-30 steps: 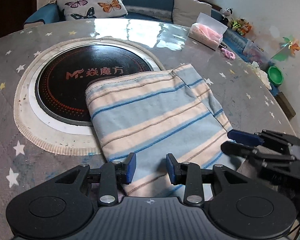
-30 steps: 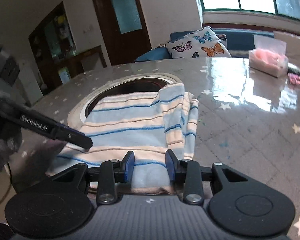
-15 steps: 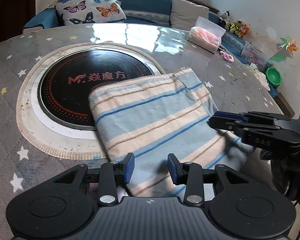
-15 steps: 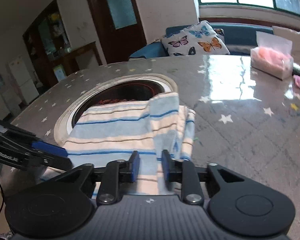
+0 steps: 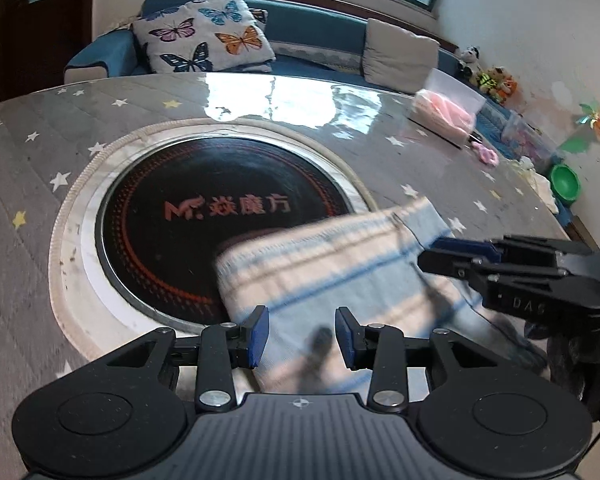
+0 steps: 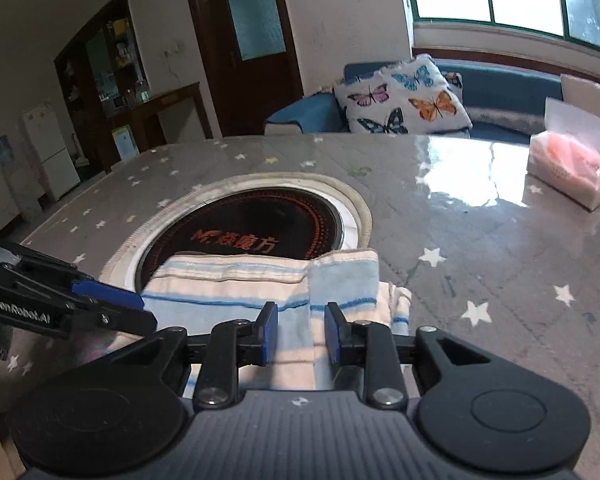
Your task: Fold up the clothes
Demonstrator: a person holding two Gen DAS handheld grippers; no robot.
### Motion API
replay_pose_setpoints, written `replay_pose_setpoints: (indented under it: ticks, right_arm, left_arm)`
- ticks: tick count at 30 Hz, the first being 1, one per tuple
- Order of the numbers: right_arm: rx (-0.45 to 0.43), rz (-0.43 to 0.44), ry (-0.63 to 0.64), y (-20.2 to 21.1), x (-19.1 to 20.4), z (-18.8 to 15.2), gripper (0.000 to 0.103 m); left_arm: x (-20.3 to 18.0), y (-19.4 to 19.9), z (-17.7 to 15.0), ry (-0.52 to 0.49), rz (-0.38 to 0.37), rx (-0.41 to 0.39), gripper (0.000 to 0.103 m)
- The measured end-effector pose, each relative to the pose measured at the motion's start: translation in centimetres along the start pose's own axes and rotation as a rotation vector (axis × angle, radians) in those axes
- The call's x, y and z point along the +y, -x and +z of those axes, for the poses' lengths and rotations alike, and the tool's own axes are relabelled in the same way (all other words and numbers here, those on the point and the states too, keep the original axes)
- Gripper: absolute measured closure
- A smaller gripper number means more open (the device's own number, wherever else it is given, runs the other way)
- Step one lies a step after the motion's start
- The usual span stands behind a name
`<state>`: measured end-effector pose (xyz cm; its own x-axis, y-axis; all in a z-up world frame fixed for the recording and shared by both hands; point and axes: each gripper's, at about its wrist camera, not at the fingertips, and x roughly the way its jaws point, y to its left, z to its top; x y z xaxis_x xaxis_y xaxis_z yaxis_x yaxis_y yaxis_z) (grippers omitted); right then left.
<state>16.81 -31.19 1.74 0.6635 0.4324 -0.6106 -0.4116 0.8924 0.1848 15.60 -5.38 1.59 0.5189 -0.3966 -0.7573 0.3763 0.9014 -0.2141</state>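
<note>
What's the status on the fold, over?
Left gripper: jaws open over the striped cloth. Right gripper: jaws have just been opening, cloth's fold between them. Cloth's far edge overlaps the round hob.

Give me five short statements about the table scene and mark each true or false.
1. The striped cloth lies partly over the round black cooktop. True.
2. A butterfly cushion sits on the blue sofa. True.
3. The tablecloth is plain red. False: it is grey with stars.
4. The clear box holds green items. False: the contents are pink.
5. The cloth is spread out in a single flat layer. False: it is folded over itself.
</note>
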Motion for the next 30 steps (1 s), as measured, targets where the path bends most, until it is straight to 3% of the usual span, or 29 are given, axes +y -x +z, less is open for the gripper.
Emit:
replay_pose_setpoints:
  ticks: [4,13,16,18,24,30]
  right_arm:
    - [0.032,-0.017,-0.028,-1.1,-1.1,-0.3,0.087]
    - [0.015,-0.028,0.009,-0.7,-0.7,1.0,0.084]
    - [0.015,-0.028,0.005,-1.5,-1.1,1.7,0.084]
    - [0.037,-0.033,0.000,-2.3,-1.5,1.6,0.084]
    - [0.040,-0.032,-0.010,-2.4,-2.2,1.2,0.084]
    - [0.043,-0.044,-0.013,-2.7,-2.3,1.2,0.083]
  left_arm:
    - [0.9,-1.1,0.2,-0.003,0.032,0.020,0.065]
    - [0.4,-1.1,2.0,-0.034,0.029,-0.031,0.066]
    - [0.4,-2.4,2.3,-0.046,0.034,-0.017,0.070]
    - [0.6,-3.2,2.1,-0.052,0.045,-0.010,0.078]
    - [0.5,-3.0,2.6,-0.061,0.048,-0.015,0.079]
    - [-2.3,-3.5,3.9,-0.109,-0.012,-0.034,0.079]
